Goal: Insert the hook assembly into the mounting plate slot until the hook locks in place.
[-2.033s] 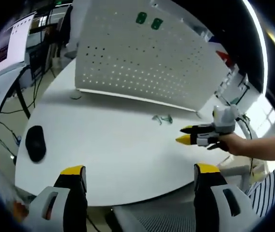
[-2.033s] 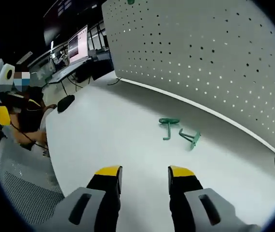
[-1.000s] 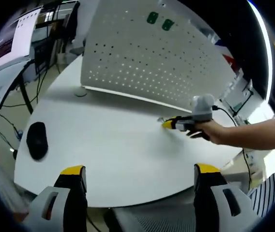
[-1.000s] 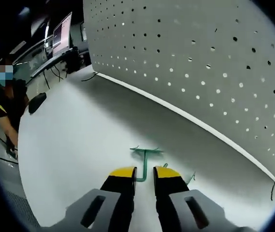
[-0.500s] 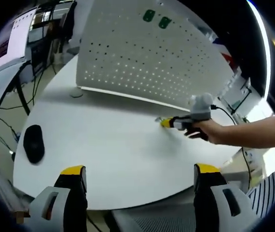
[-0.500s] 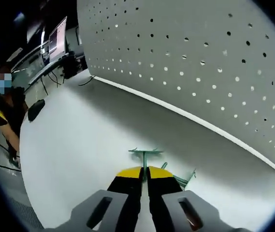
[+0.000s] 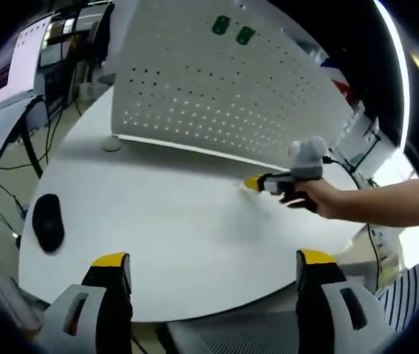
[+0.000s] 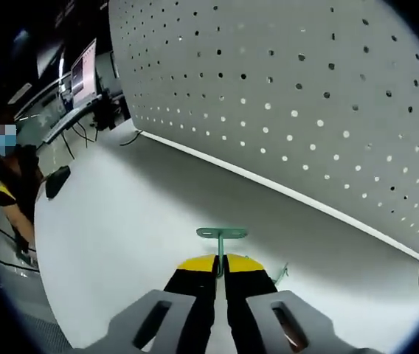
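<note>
Hook (image 8: 221,237) sits clamped in the right gripper (image 8: 220,259), stem running straight out along the jaws, crossbar foremost — aimed at the pegboard (image 8: 327,96) ahead, above the table (image 8: 121,228). Left gripper (image 7: 213,259) hangs well back, jaws wide apart and empty, so the insertion looks like the right's job.

Perforated panel (image 7: 217,88) stands along the table's (image 7: 165,236) far edge; hook (image 8: 221,237) before it mid-table; mouse (image 7: 46,221) near the left edge.
</note>
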Available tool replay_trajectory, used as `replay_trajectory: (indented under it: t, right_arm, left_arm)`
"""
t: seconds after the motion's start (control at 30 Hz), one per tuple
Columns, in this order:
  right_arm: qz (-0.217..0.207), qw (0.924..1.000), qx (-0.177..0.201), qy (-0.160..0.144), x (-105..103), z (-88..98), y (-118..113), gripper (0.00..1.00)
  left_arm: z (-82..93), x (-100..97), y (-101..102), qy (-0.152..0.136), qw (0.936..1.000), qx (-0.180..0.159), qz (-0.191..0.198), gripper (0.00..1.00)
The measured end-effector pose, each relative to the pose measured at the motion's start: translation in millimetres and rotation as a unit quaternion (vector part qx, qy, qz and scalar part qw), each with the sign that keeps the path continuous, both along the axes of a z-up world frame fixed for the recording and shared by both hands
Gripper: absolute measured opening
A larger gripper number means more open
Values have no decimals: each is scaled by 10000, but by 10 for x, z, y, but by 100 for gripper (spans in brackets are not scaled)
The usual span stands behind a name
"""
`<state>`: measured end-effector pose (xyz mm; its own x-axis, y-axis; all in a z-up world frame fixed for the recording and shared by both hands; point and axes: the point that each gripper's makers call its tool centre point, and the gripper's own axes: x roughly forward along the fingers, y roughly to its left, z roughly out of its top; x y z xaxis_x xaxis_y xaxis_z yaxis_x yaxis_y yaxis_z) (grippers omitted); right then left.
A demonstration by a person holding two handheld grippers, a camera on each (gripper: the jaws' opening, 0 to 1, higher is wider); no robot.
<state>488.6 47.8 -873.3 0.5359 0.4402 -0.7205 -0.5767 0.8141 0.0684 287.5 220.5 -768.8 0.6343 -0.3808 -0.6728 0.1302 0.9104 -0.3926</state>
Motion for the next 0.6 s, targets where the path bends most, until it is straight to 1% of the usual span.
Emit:
replay_trajectory:
  t: [0.07,0.1,0.27,0.43,0.6]
  right_arm:
    - [-148,9998,112,84,6,25,0,0]
    - [-162,9998,97,79,16,31,-8,0]
    - [-163,9998,64,78,18,63,-8,0]
    - [-181,9997,165,46,21,146,28,0]
    - [-152,9998,144,-4,12,226,64,0]
  left_arm:
    - [16,-2,0,-15,10000,6,-2,94]
    - [22,1,5,-23,10000,6,5,94]
    - [34,2,16,-30,10000,59,-14,94]
    - [61,-15,-18,-52,10000,53,-33,95]
    - [94,-34,-48,-115,9999,41,-45,95]
